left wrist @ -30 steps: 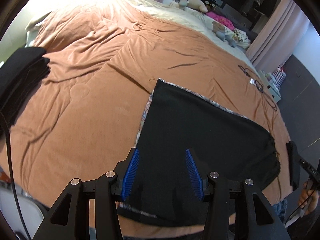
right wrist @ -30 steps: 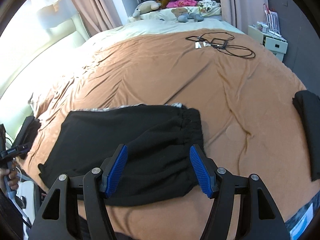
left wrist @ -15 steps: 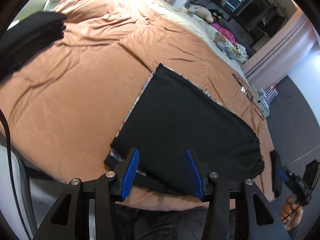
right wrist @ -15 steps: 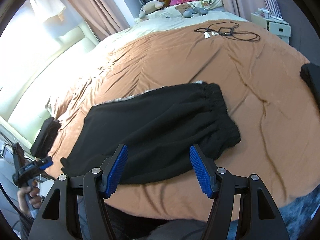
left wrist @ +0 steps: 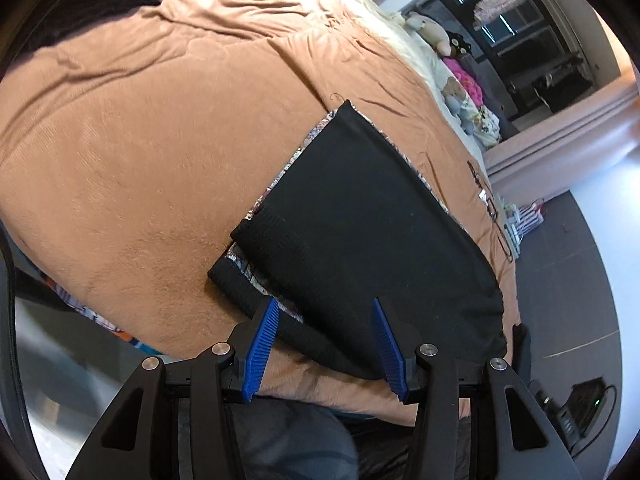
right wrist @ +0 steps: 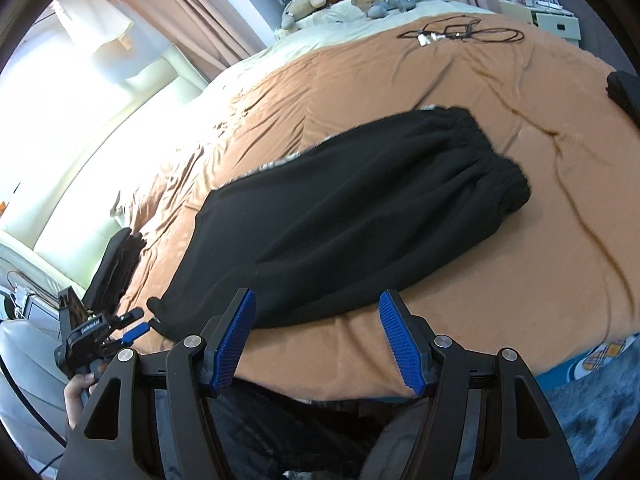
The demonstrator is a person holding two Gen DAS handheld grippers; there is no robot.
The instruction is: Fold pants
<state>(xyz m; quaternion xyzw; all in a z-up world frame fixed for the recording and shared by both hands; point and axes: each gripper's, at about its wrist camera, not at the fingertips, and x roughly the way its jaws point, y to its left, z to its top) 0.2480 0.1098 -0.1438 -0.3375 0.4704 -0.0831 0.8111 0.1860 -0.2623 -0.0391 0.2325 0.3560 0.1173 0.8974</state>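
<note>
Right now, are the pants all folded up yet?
Partly. The black pants lie flat on the brown blanket, apparently folded lengthwise, one leg over the other. Both the left gripper and right gripper are open and empty near the closest edge. Folding them shorter is left.

One pair of black pants (right wrist: 360, 208) at centre – one brown bed (right wrist: 500, 280), one cable tangle (right wrist: 460, 34) at twelve o'clock, two claws – left claw (left wrist: 324, 344), right claw (right wrist: 316, 340).
</note>
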